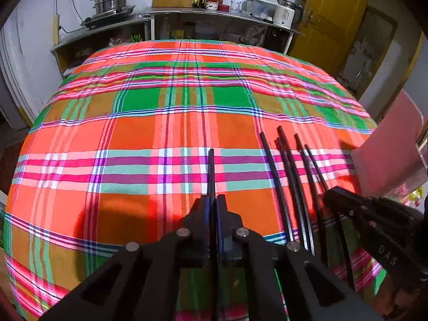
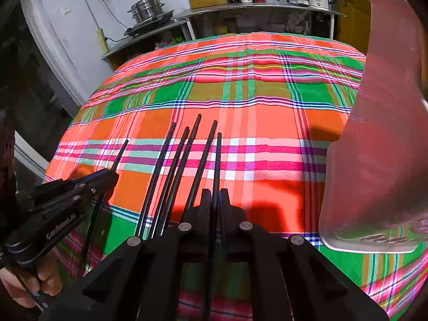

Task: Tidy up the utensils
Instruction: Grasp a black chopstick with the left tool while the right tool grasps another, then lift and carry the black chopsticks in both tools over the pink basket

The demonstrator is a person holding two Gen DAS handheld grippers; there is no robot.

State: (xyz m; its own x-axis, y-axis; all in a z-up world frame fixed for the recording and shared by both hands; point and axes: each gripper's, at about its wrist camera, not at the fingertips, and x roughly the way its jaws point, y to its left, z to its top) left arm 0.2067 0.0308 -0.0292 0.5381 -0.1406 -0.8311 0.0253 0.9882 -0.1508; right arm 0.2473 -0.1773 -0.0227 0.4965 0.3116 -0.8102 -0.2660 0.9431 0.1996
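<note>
On the plaid-clothed table, each pair of tongs pinches one thin black chopstick: left tongs, right tongs. Four more chopsticks lie between them, and the translucent plastic container looks empty, so sorting seems barely started.

Cloth ahead and left is open. Loose chopsticks between the grippers, plastic container blocks the right edge.
</note>
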